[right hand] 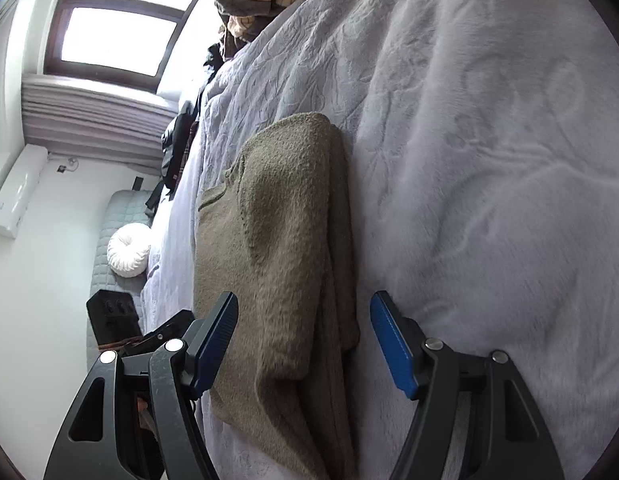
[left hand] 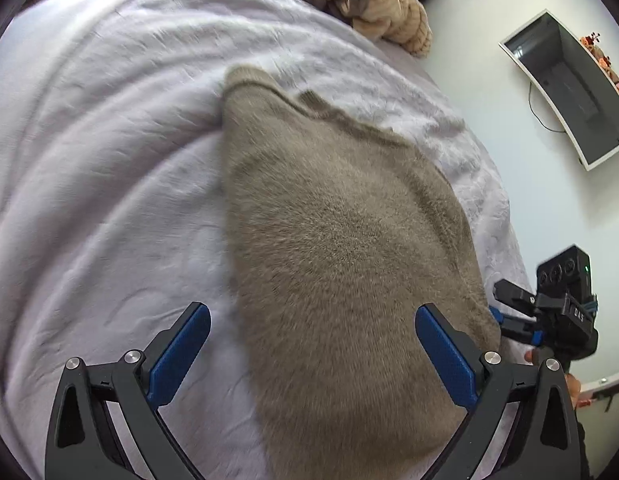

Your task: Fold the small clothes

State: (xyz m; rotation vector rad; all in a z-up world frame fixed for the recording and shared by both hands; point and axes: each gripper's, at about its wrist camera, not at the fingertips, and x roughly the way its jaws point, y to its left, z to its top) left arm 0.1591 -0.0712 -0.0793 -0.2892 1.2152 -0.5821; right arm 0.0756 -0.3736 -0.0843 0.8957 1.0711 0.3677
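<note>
Since the folding needs a broad flat surface, the bed (left hand: 89,160) w/ its pale lilac blanket serves as the work area. On it, near the edge next to the white floor, lies the brown sweater (left hand: 341,240), already doubled lengthwise judging by the stacked layers along one side in the right wrist view. Further up the bed sits a pile of clothes (left hand: 373,4), cream and brown, prob. waiting their turn. Left gripper (left hand: 309,356) hangs over the near end of the sweater, jaws wide, nothing between the pads, one finger over blanket, other over the knit. Right gripper (right hand: 305,344) also stands wide apart, straddling the sweater's near end w/o pinching it. Looks like both are lined up to grab that end for the next fold.
</note>
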